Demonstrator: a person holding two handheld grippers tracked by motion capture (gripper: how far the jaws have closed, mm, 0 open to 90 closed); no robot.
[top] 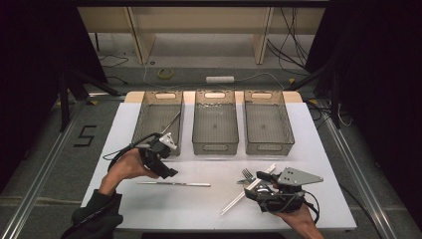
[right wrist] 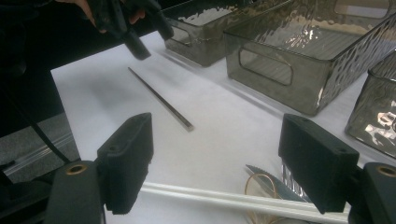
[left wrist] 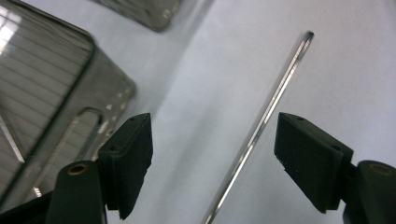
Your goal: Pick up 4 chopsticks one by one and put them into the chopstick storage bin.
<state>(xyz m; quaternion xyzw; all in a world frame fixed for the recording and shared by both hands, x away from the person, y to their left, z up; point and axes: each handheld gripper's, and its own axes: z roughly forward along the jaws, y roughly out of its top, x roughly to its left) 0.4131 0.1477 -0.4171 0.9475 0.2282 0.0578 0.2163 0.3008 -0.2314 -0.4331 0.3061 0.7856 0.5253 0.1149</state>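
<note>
- A metal chopstick (top: 173, 183) is lying flat on the white table (top: 119, 129); its long axis is running left to right across the person's front, just short of the left bin (top: 158, 119);
- The left gripper (top: 166, 158) is being held just beside its left end; in the left gripper view the chopstick (left wrist: 261, 126) is lying between the parted jaws, untouched;
- The right gripper (top: 260, 185) is being held open over the white chopsticks (right wrist: 224, 199) and fork (right wrist: 275, 184), farther off.
</note>
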